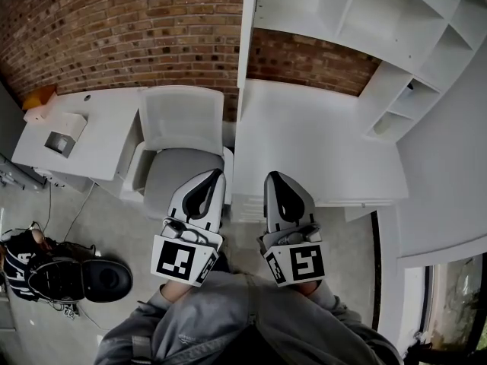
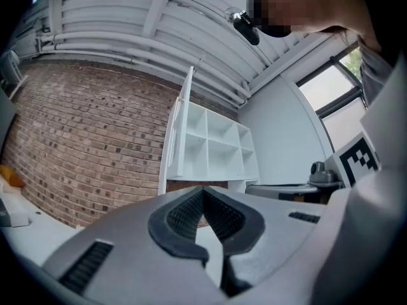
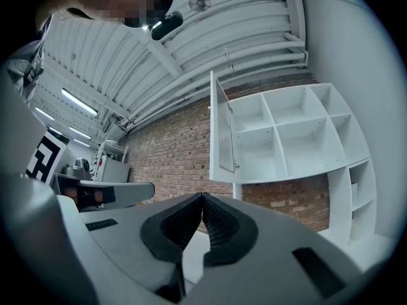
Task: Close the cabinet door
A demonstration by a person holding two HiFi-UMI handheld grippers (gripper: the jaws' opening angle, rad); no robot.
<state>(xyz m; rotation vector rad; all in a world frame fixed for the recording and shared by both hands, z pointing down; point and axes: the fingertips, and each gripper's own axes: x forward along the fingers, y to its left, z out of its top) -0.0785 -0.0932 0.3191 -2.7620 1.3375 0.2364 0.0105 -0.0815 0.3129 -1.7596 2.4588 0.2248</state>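
Head view puts my left claw [image 1: 216, 177] nearest me, over the chair [image 1: 179, 128], pressed together on nothing. Just right of it and farther off, the cabinet door [image 1: 244, 36] stands swung out edge-on toward me, above the white tabletop [image 1: 319, 135]. My right claw [image 1: 272, 178] is likewise pressed together, empty, well short of the door. I'd lay a closed tip flat on the door's left face near its free edge and sweep it gently right toward the cabinet [image 1: 380, 21], so it doesn't bounce.

I'm looking at an office of sorts: white desk [image 1: 304, 143], chair [image 1: 179, 166], wall shelves [image 1: 346, 10] against a bare brick wall [image 1: 114, 29], pipes [image 2: 114, 43] overhead
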